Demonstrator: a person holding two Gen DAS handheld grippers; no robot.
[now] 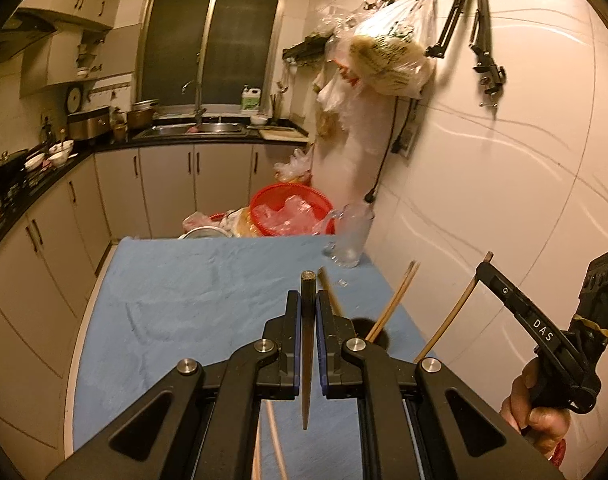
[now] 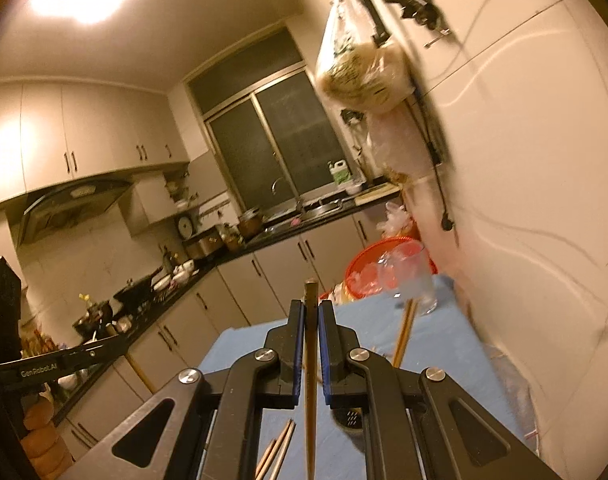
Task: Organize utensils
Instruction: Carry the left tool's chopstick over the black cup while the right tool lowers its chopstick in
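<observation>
Two tools, both clamped tight: the left tool pinches one dark chopstick above the blue surface, just left of the dark holder; the right tool grips another chopstick, also over that holder.

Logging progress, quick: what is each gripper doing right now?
Left gripper: shut on a dark chopstick.
Right gripper: shut on a brown chopstick.

Both your wrist views look from close above the blue cloth-covered worktop toward the dark kitchen window; the right tilts.
</observation>
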